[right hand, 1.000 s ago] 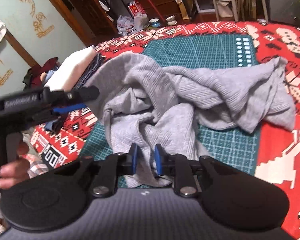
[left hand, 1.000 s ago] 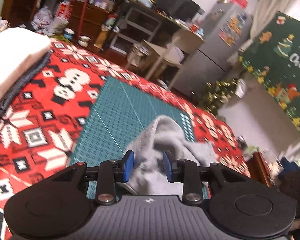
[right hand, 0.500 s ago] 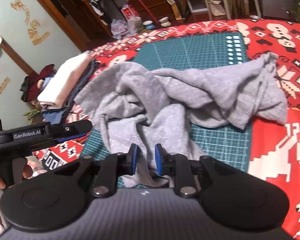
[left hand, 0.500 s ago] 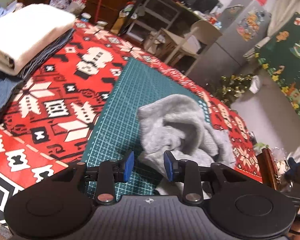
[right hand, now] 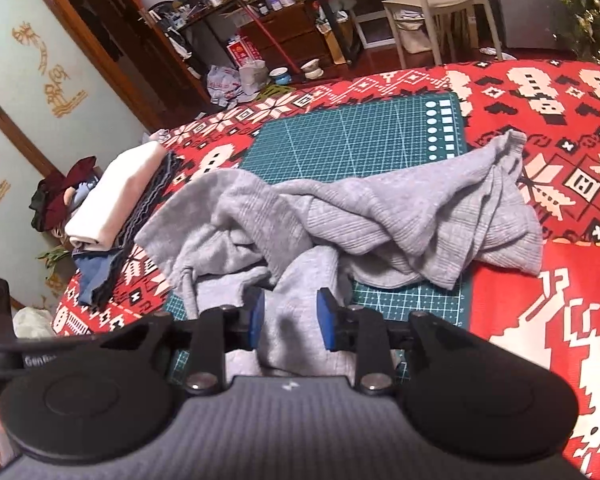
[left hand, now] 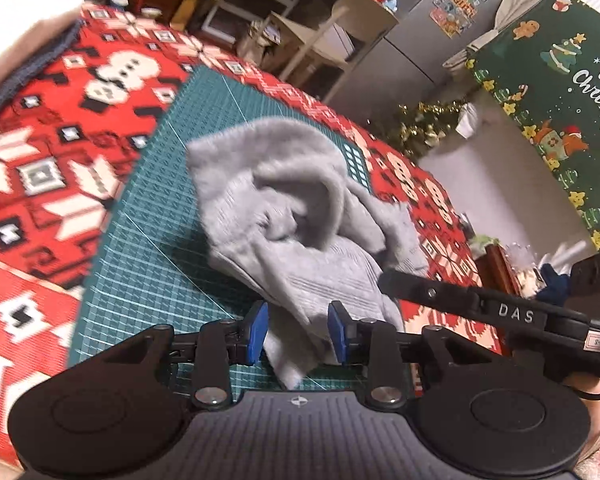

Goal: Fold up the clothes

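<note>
Soft, light grey garment [right hand: 380,216] lies crumpled ahead; cloth sits between both opening jaws, right hand-held gripper [right hand: 290,322] and left hand-held gripper [left hand: 296,332], unclenched; best grasped at a hem edge

A green cutting mat [right hand: 340,148] lies on a red patterned tablecloth [right hand: 540,320]
</note>
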